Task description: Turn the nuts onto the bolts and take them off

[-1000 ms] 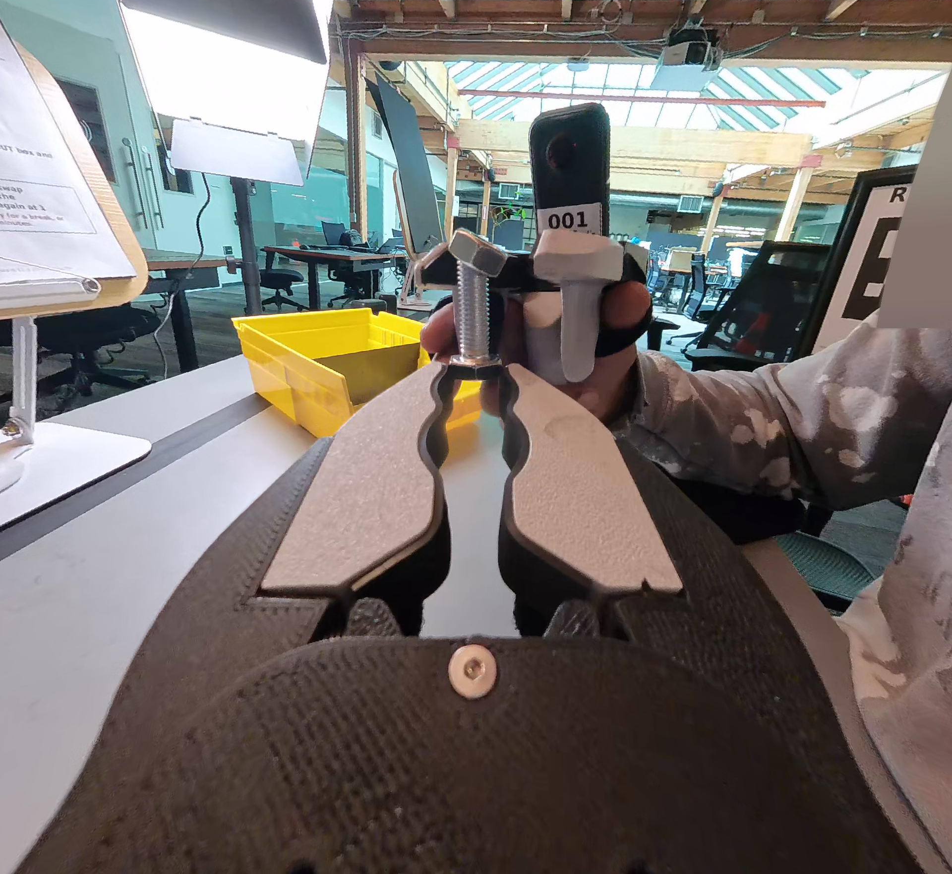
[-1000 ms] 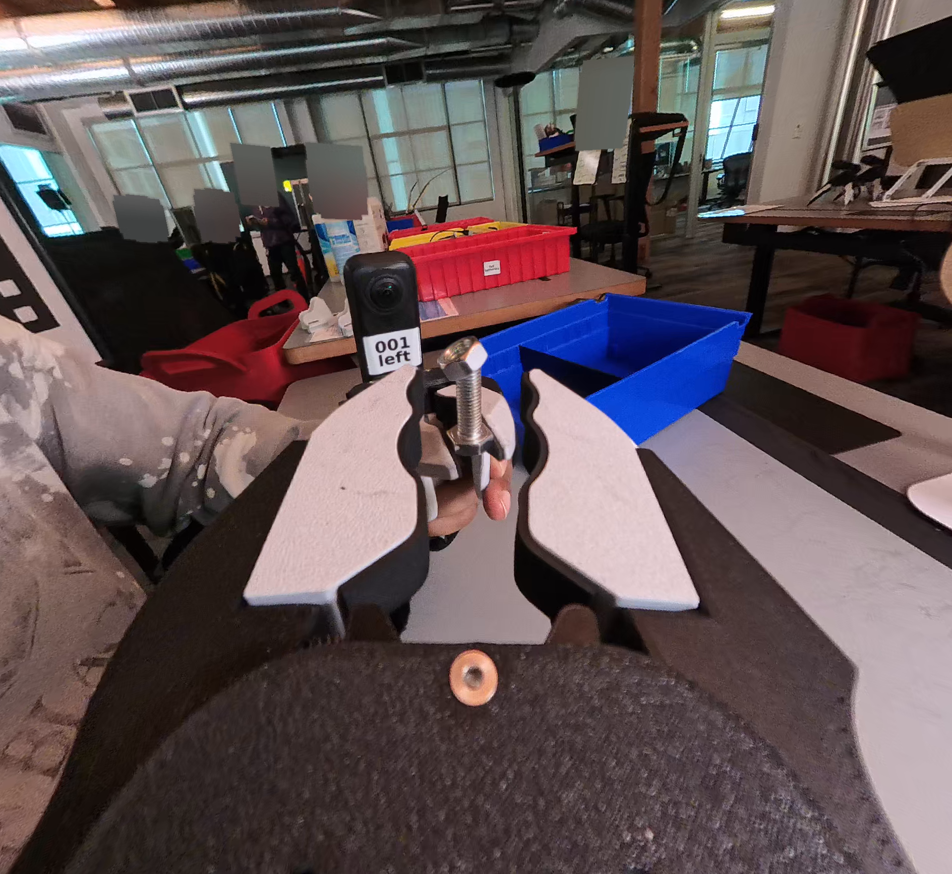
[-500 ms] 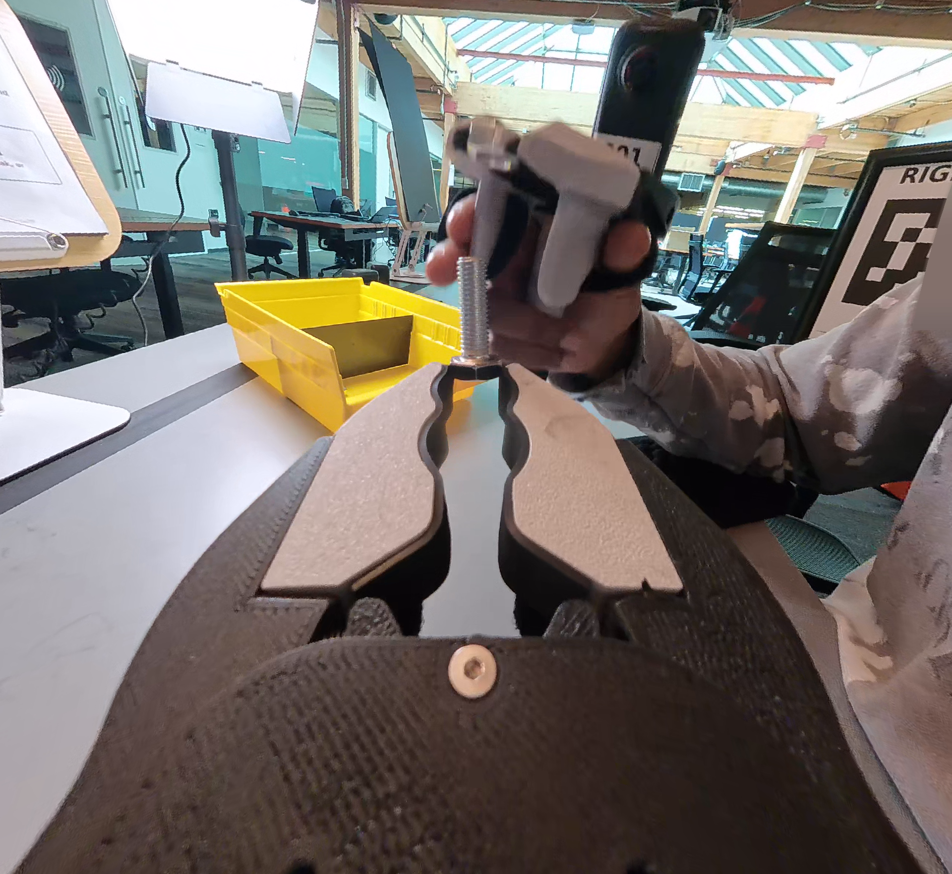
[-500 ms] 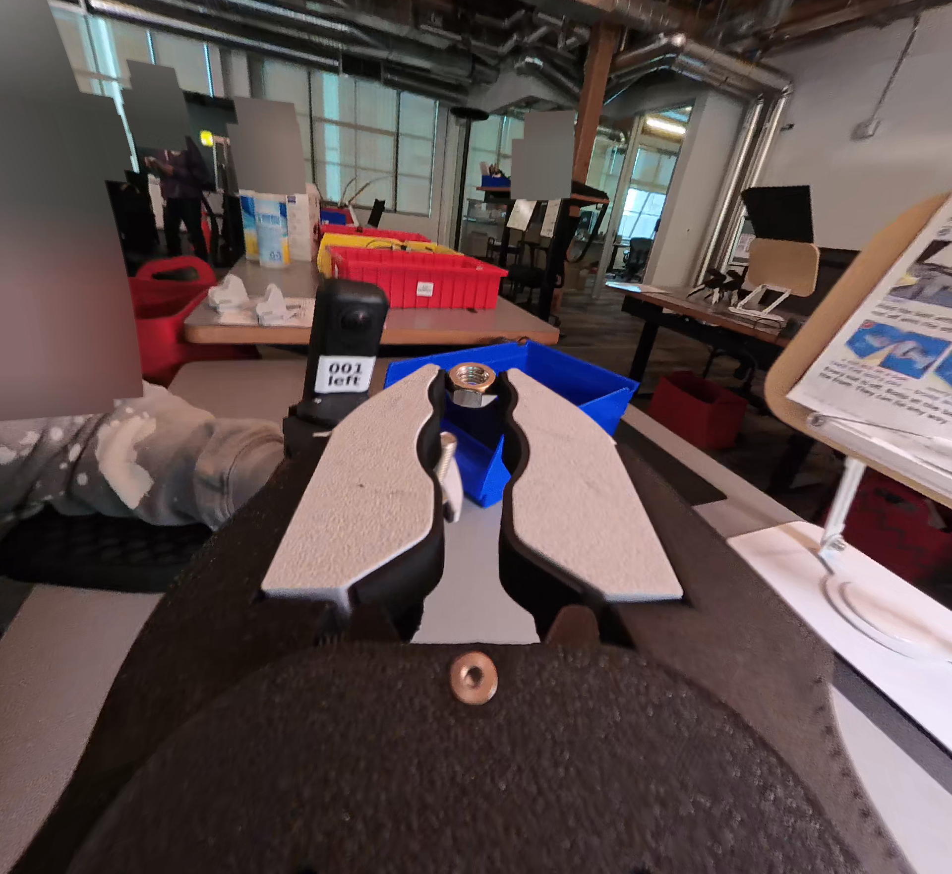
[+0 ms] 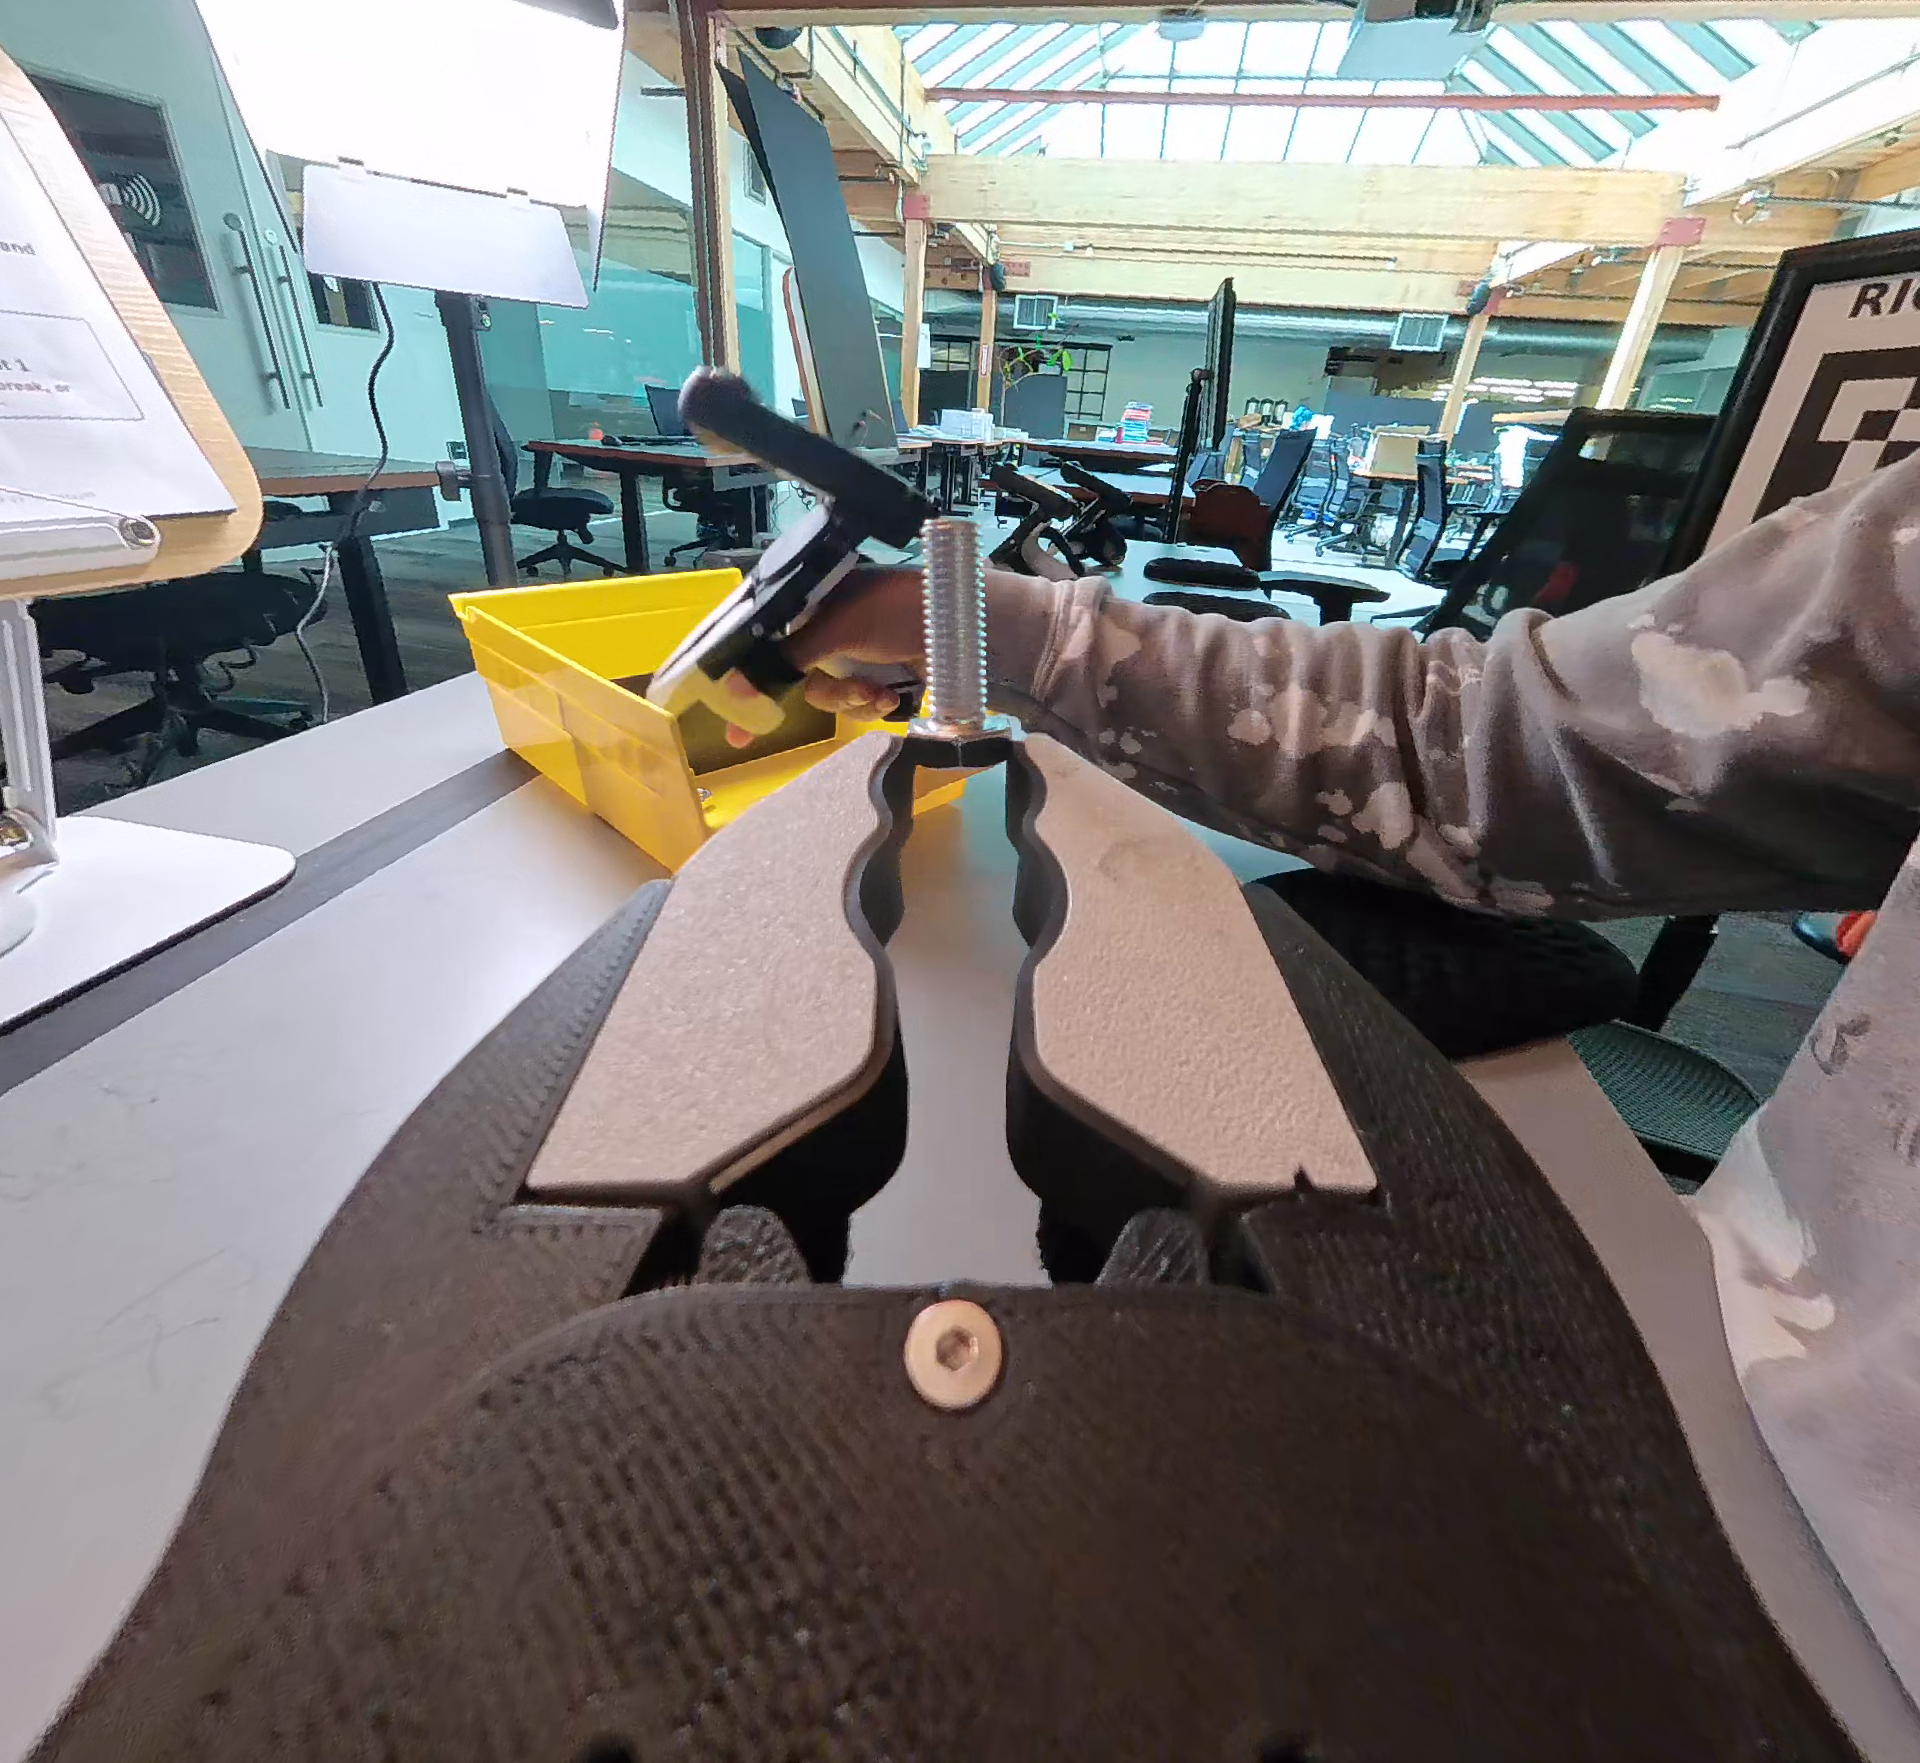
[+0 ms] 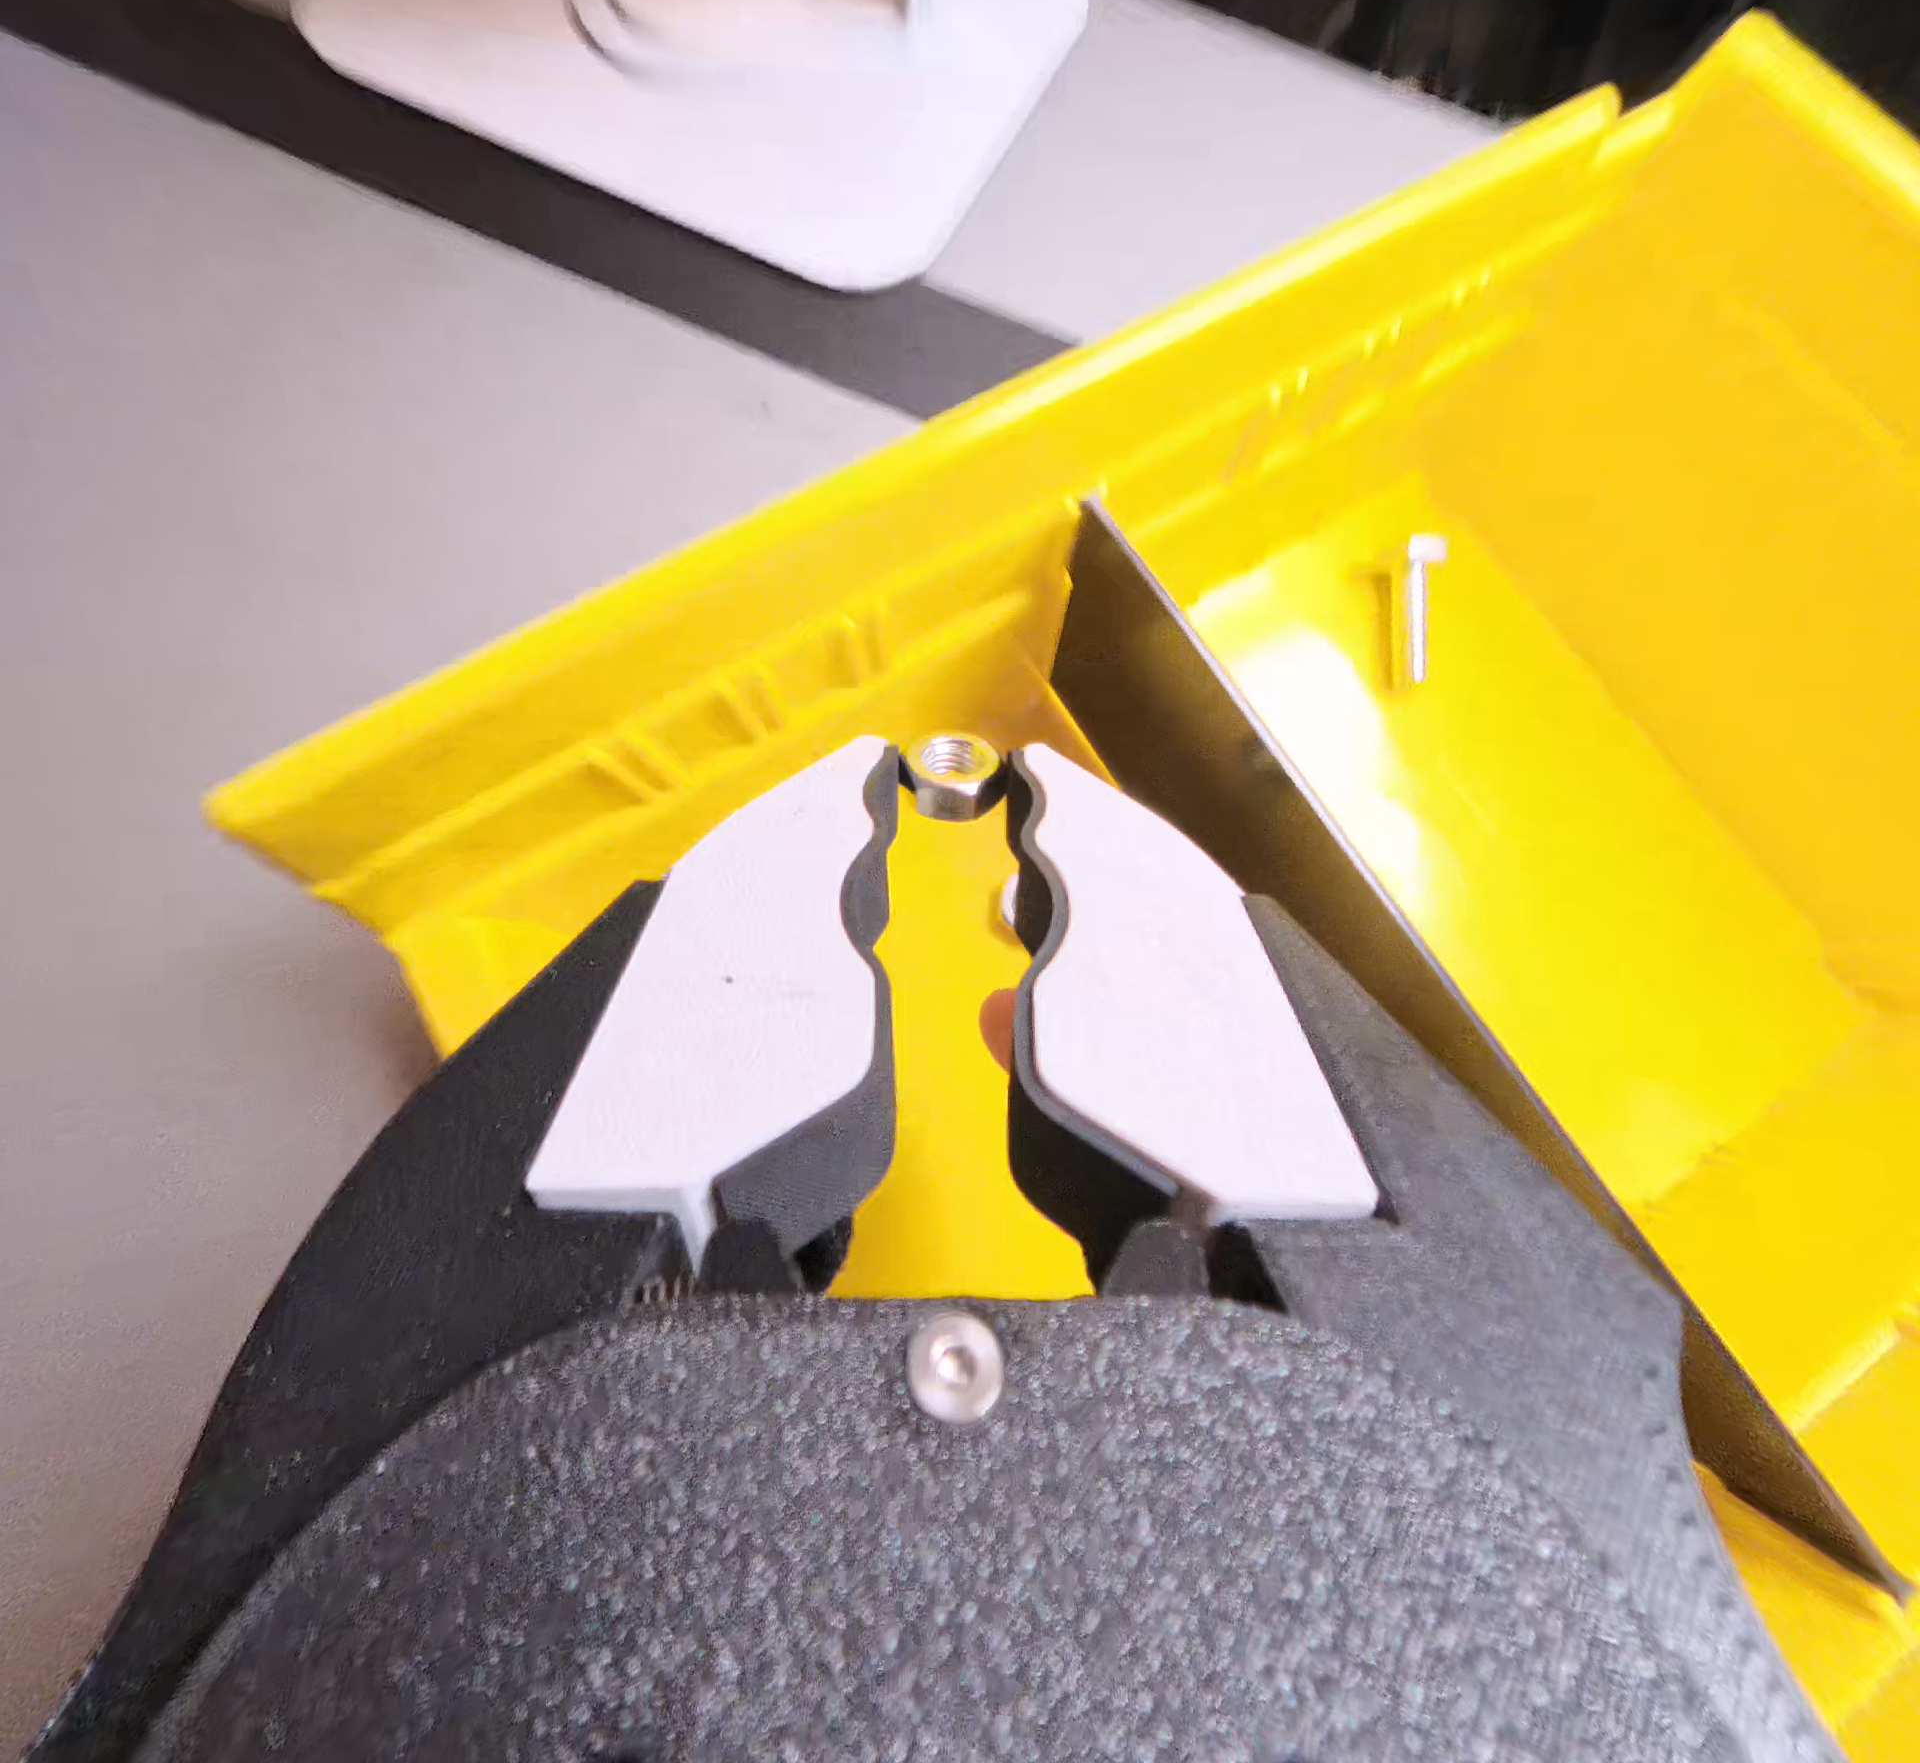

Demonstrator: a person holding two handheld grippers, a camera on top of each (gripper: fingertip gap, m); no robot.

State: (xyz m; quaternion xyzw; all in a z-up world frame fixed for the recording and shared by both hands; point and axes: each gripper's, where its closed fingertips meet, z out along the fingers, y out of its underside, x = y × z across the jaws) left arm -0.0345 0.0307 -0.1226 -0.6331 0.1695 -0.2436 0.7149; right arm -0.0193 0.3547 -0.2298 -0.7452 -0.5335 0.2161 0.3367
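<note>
A: Where's everything sitting?

B: The left gripper is clamped on the head of the bolt, thread pointing straight up, clear of the table. The right gripper is pinched on the nut, with the threaded hole facing the camera. It hangs over the yellow bin, in the compartment on the near side of the dark divider.

A: So the nut's off and about to be dropped?

B: That's my reading. From the left wrist view the right gripper shows at about eleven o'clock of the bolt, tilted down into the bin.

A: What could spoil it?

B: The nut is held only at the very fingertips, so a twist of the wrist could flick it out sideways. The bin wall runs from nine o'clock to one o'clock just past the nut; released too far forward, it could strike the rim and bounce onto the table.

A: And the divider?

B: It stands at about three o'clock, just beside the right finger. Drifting that way, the nut could land in the far compartment, where a small screw lies at two o'clock. Whether that matters I can't tell.

A: The bolt?

B: Gripped only by its head, it could tip if the grip eases.
</note>
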